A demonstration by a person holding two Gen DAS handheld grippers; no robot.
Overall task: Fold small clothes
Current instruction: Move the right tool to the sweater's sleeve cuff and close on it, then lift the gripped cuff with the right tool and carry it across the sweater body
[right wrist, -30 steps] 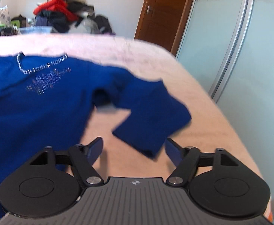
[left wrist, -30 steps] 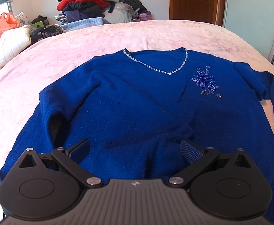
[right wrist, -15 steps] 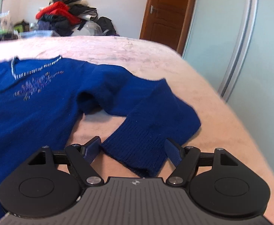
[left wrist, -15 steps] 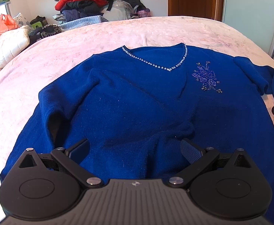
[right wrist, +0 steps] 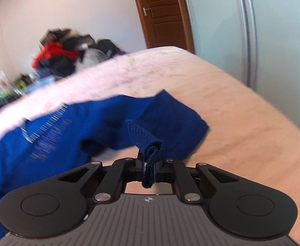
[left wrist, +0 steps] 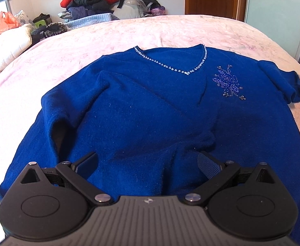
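- Across the pink bedspread point(left wrist: 47, 65) a blue sweater point(left wrist: 150, 112) lies front up, neckline toward 12 o'clock
- Left gripper point(left wrist: 148, 164) hangs over the sweater's lower part, jaws spread wide, pressing on nothing
- Right gripper point(right wrist: 150, 164) is clamped tight on the ribbed cuff point(right wrist: 148, 143), which bunches between the jaws
- Clothes pile point(left wrist: 100, 2) sits at 11 o'clock beyond the bed

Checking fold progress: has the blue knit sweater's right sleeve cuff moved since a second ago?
Yes. The sleeve cuff, pinched in the right gripper, has lifted off the pink bedspread.
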